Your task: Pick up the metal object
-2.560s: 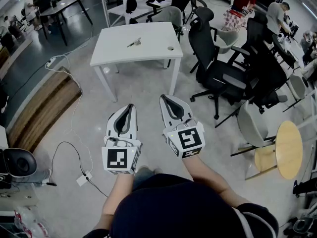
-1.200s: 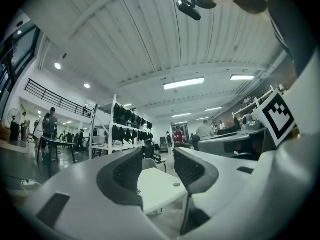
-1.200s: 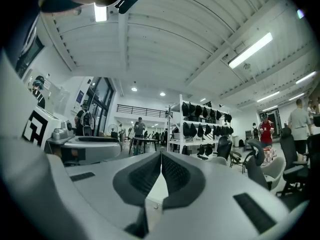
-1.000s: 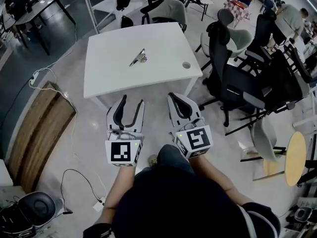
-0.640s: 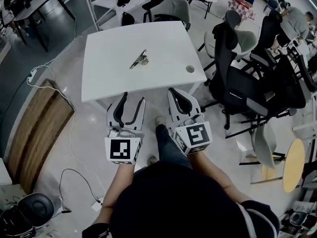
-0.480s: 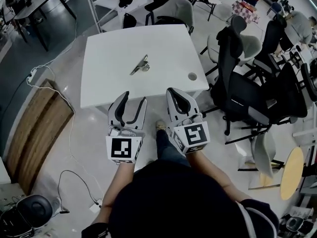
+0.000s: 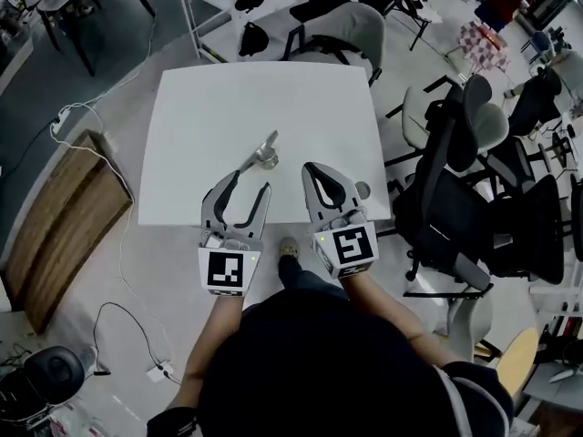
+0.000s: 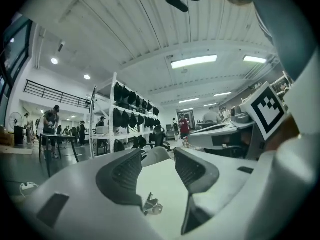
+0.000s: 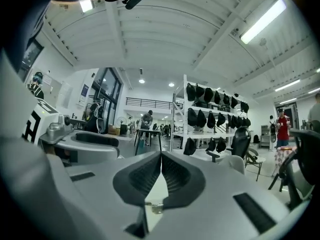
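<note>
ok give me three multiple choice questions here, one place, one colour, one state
1. Where is the metal object? A on the floor; B on the table; C on a chair.
2. What colour is the table top? A black; B wood brown; C white.
3. How is the left gripper? A fingers apart, empty; B shut on the metal object; C shut, empty.
Answers: B, it lies on its top; C, the head view shows plain white; A, its view shows a gap between the fingers.
</note>
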